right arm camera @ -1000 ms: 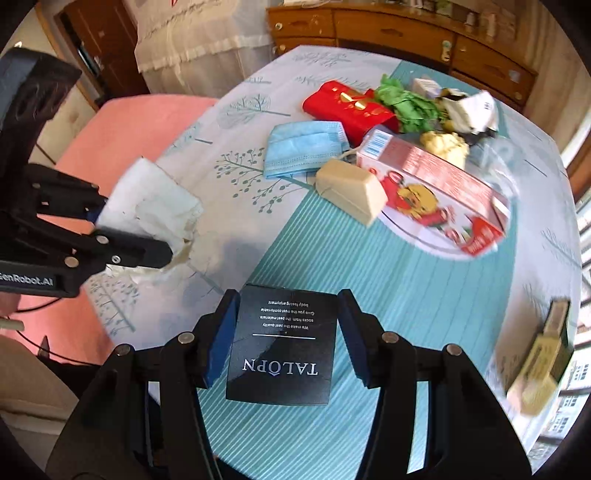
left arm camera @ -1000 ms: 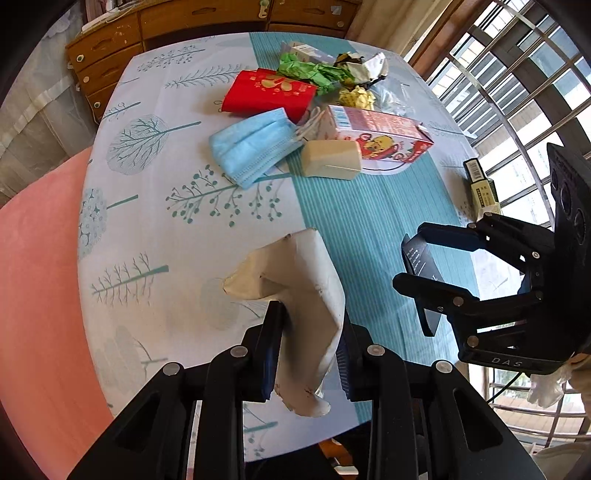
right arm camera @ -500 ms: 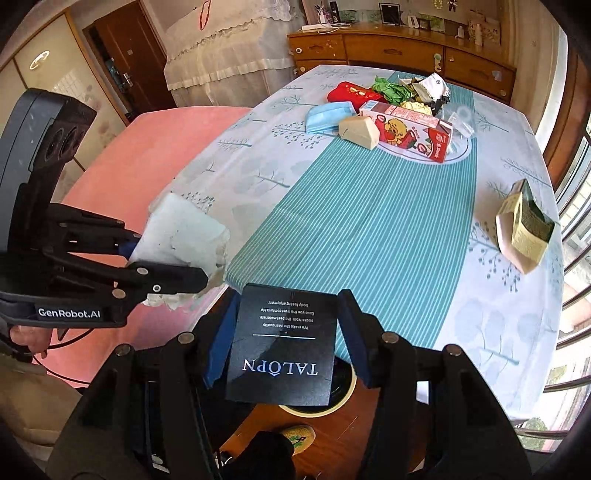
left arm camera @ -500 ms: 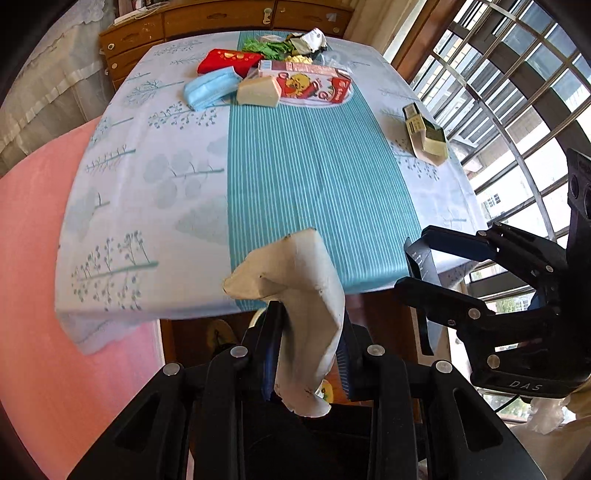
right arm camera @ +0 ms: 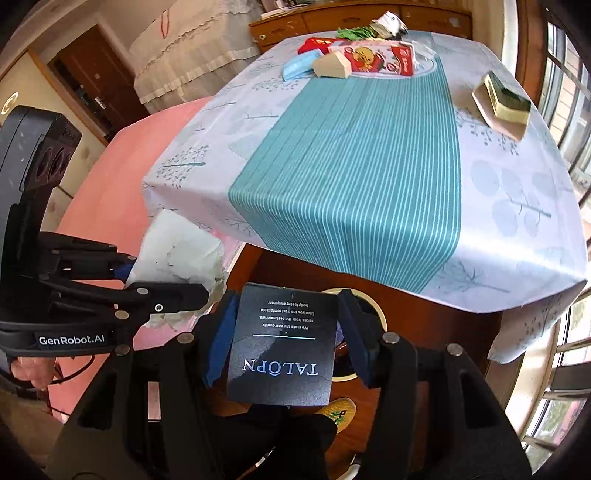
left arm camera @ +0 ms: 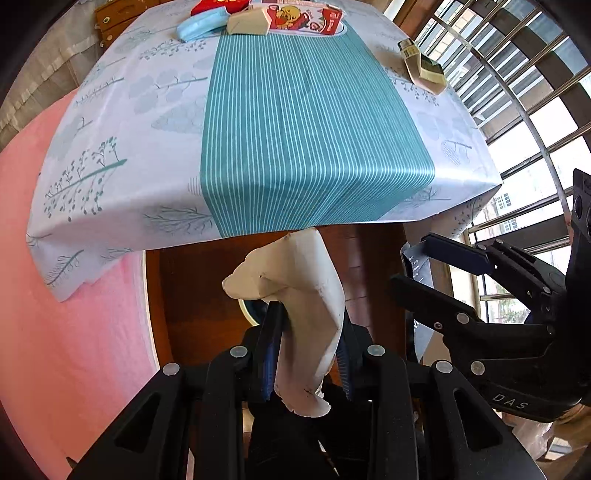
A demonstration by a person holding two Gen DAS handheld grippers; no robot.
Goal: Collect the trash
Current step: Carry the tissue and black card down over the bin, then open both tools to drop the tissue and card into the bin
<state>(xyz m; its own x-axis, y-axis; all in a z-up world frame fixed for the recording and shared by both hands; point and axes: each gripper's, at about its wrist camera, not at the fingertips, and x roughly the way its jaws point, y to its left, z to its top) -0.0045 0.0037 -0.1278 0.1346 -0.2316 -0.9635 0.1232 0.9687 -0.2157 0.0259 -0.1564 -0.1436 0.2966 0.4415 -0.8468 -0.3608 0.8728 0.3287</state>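
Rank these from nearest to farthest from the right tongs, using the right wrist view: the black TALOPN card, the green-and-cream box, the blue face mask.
1. black TALOPN card: clamped in the right tongs, below the table edge.
2. green-and-cream box: on the tablecloth's right side, partway up.
3. blue face mask: at the table's far end, left of the teal stripe, beside the other trash.

Table (right arm camera: 517, 229) under tree-print cloth with teal striped runner (right arm camera: 351, 177). Far end: blue face mask (right arm camera: 299, 66), beige carton (right arm camera: 331, 66), red printed box (right arm camera: 373, 59), red packet (right arm camera: 314, 43), green wrapper (right arm camera: 356, 32). Right edge: green-and-cream carton (right arm camera: 504, 105).
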